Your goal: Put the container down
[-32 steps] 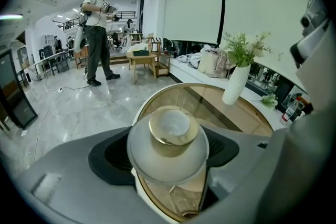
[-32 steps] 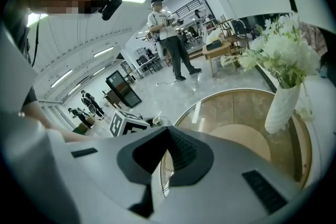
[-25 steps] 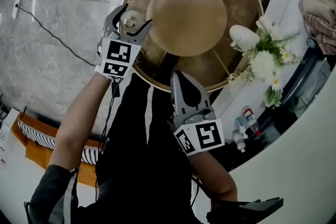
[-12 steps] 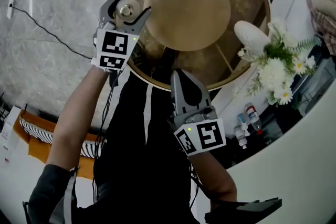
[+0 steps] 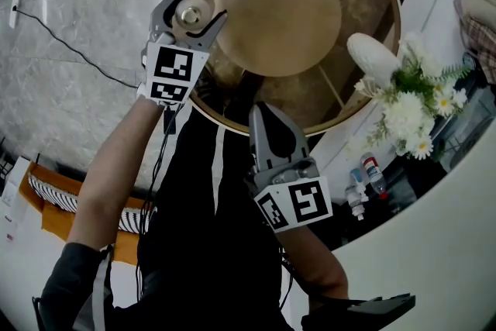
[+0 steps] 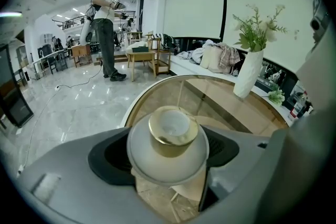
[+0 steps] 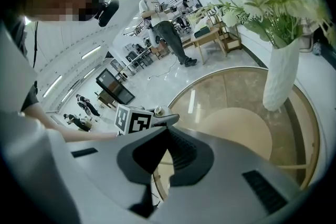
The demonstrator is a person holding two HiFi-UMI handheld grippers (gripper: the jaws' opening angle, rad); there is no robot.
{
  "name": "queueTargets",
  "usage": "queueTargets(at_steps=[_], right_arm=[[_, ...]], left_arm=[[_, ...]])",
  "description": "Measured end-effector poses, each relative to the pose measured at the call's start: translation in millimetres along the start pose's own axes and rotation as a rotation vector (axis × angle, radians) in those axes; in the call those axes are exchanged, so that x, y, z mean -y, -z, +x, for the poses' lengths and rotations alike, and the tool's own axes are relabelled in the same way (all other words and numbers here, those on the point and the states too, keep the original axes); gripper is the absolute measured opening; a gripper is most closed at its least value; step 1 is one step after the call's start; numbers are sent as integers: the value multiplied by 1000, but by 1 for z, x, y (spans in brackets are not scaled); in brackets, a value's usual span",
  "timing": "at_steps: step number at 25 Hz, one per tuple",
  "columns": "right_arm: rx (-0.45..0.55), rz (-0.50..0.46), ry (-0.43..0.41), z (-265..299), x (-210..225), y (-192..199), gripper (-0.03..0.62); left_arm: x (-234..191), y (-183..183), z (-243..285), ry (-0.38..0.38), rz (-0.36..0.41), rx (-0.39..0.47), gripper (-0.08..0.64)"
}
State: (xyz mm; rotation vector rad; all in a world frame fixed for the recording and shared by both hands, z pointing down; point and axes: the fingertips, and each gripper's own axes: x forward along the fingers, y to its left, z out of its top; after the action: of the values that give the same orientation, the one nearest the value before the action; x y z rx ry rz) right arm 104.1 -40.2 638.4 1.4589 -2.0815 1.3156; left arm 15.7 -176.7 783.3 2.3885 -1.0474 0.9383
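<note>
Over glass table (image 5: 366, 25) on marble floor (image 5: 81, 8), left claw (image 5: 200, 5) pinches container (image 6: 169, 140) — right claw (image 5: 260, 112) closed.

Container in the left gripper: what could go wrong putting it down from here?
1. The container hangs close to the rim of the table in the head view; released there, it might land partly off the edge and tip.
2. The left gripper has its jaws on the round, smooth white body; it could slip or turn as they open.
3. The top looks like glass, so a fast drop may chip it.
</note>
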Motion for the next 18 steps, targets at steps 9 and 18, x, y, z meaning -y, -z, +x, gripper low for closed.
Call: queueTargets(at_steps=[9, 18], right_arm=[[9, -14, -7, -4, -6, -6, 6], [32, -49, -9, -24, -21, -21, 6]], left_arm=[[3, 2, 2, 21, 8, -8, 359], [-8, 0, -38, -24, -12, -12, 385]])
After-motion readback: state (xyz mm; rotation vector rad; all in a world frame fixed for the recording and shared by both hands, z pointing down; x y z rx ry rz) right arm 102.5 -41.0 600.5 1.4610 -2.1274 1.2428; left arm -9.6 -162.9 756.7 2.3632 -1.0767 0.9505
